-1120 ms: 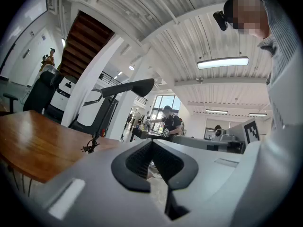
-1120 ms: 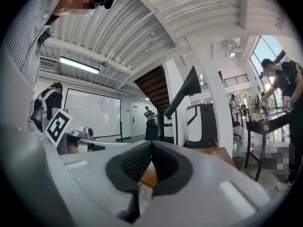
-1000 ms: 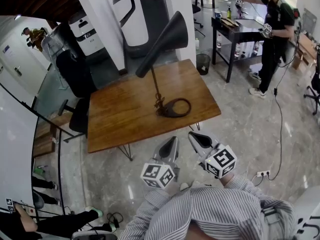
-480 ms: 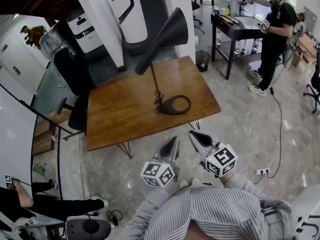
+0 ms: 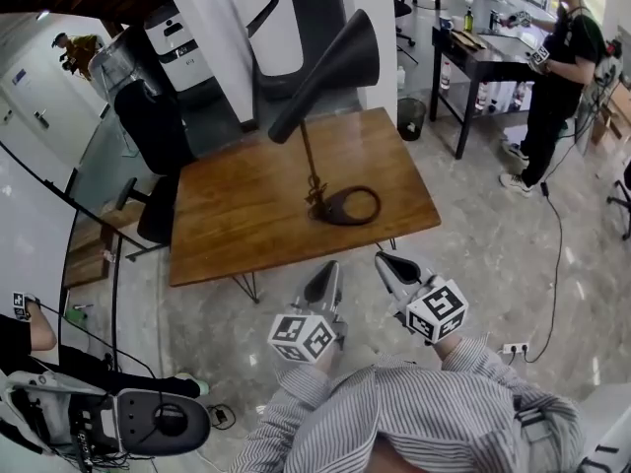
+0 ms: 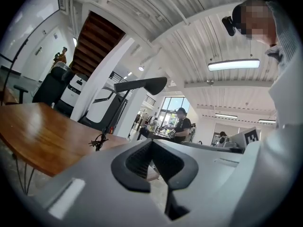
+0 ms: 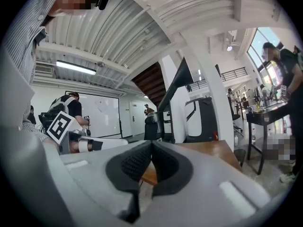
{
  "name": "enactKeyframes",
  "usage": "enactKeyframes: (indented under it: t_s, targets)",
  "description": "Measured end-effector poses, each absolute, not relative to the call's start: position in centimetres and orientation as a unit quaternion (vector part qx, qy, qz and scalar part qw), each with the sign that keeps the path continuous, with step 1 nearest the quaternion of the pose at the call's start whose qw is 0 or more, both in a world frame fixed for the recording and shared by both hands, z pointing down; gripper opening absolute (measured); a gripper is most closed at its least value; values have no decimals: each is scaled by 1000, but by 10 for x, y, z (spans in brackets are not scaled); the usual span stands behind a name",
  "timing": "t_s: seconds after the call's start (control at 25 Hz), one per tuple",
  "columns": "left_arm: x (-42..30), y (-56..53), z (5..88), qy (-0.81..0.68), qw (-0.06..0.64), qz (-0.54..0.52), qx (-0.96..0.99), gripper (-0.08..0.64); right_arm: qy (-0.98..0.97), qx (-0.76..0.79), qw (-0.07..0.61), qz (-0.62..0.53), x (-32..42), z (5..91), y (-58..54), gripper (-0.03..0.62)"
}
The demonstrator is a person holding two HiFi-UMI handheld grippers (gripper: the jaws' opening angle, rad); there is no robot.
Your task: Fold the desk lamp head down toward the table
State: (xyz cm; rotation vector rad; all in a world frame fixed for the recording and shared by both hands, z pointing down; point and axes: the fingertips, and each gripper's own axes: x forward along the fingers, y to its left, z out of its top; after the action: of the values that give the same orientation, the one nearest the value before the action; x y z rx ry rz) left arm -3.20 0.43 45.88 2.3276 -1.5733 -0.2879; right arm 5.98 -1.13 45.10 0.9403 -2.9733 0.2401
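Grippers first, from the head view: the left gripper (image 5: pixel 328 272) and the right gripper (image 5: pixel 387 261) hover side by side, short of the near edge of the brown wooden table (image 5: pixel 237 230). Both pairs of jaws are pressed together on nothing. Well ahead of their tips the black cone-shaped lamp head (image 5: pixel 330 75) is raised high above its dark ring-shaped base (image 5: pixel 350 206), apart from both grippers. In the left gripper view the jaws meet with no gap and nothing between them. The lamp head (image 6: pixel 141 85) sits far beyond and above the tips, slightly to their left, lying roughly level over the table. In the right gripper view the jaws are likewise closed and empty, and the lamp head (image 7: pixel 177 86) rises ahead of and above the tips, just to their right. By the look of it, folding has not begun. The head is up and untouched, and the whole job is left: reaching the lamp, getting a hold or a push on the head, and tipping it down toward the tabletop.
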Motion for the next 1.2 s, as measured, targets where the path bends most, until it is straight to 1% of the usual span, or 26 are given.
enactKeyframes:
  t_s: [0.36,0.56,0.68,0.76,0.84,0.96,1.2]
  targets:
    - [-68,-44,466,-579,151,-102,795,6,-953,288,33,89,32,477,-58,2]
    - [-109,-85,453,-607,93,-81,785,9,-953,287,43,83,2,479,-93,2]
    - [-136,-116,441,-610,78,-77,785,32,-951,296,41,84,-17,475,-123,2]
    - [-152,-135,432,-612,55,-66,786,55,-950,301,39,80,-31,472,-143,3]
    - [-166,-153,421,-612,24,-54,789,61,-948,308,38,74,-45,469,-164,17]
    - [-180,-176,405,-604,-16,-43,796,75,-944,322,38,65,-63,471,-190,20]
    - [-184,-200,374,-577,-64,-32,814,137,-943,327,49,48,-95,471,-222,46]
